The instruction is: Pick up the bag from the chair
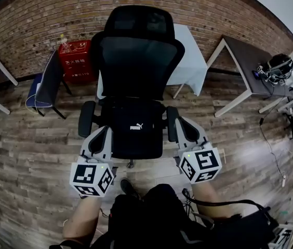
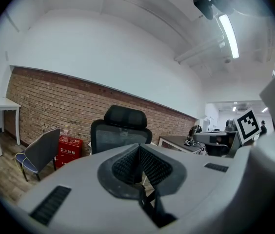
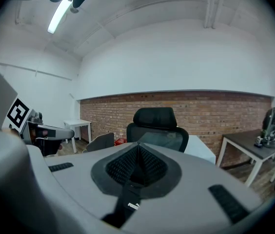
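Bag (image 1: 136, 134): one, black, on one office chair (image 1: 138, 51); left gripper (image 1: 106, 135), right gripper (image 1: 182, 127) each clamped on one strap (image 3: 127, 201).

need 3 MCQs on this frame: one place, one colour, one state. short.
1. Where is the black fabric bag with the white logo?
A. on the white table
B. over the seat of the black mesh-backed office chair, between its armrests
C. on the floor under the desk

2. What colour is the box against the brick wall?
A. blue
B. yellow
C. red

3. How are the fingers of the right gripper?
A. closed on a black strap
B. wide open, nothing between them
C. closed on a table leg

Answers:
1 B: the head view shows the bag between the armrests.
2 C: the box is plainly red.
3 A: the right gripper view shows the fingers together, with the strap running out from between them.
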`<control>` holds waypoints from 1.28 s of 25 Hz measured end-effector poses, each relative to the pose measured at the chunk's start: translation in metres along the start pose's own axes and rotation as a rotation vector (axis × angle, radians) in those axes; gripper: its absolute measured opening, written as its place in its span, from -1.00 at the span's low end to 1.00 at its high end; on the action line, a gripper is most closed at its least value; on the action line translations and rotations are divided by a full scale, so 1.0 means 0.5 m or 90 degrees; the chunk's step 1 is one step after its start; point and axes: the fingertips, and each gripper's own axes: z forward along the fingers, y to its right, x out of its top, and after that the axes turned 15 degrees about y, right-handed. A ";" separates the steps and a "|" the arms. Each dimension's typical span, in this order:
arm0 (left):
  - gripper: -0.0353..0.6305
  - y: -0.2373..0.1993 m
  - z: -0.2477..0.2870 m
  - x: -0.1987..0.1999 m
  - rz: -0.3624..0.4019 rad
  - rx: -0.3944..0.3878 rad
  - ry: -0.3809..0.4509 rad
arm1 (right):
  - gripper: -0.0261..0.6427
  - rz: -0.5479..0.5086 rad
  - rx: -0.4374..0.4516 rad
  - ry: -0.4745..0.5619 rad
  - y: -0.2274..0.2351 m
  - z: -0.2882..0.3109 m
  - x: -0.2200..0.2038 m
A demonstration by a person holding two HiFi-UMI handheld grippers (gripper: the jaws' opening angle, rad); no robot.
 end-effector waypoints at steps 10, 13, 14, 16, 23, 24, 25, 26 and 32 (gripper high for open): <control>-0.86 -0.064 0.078 -0.079 -0.016 0.013 -0.053 | -0.86 0.006 -0.032 -0.035 0.052 0.095 -0.075; -0.86 -0.069 0.110 -0.102 -0.008 0.019 -0.070 | -0.86 0.012 -0.032 -0.043 0.073 0.121 -0.098; -0.86 -0.070 0.123 -0.109 -0.007 0.020 -0.075 | -0.86 0.015 -0.031 -0.045 0.080 0.130 -0.105; -0.86 -0.072 0.148 -0.122 -0.004 0.025 -0.085 | -0.84 0.027 -0.027 -0.050 0.093 0.148 -0.120; -0.86 -0.065 0.232 -0.172 0.010 0.031 -0.118 | -0.51 0.063 -0.003 -0.072 0.140 0.206 -0.180; -0.86 -0.066 0.241 -0.180 0.011 0.033 -0.120 | -0.50 0.066 0.001 -0.076 0.145 0.213 -0.193; -0.84 -0.070 0.248 -0.189 0.012 0.036 -0.123 | -0.49 0.069 0.004 -0.082 0.147 0.221 -0.207; -0.82 -0.074 0.253 -0.200 0.012 0.040 -0.127 | -0.47 0.071 0.007 -0.089 0.147 0.228 -0.222; -0.55 -0.124 0.282 -0.300 -0.014 0.049 -0.181 | -0.33 0.098 -0.012 -0.146 0.150 0.263 -0.329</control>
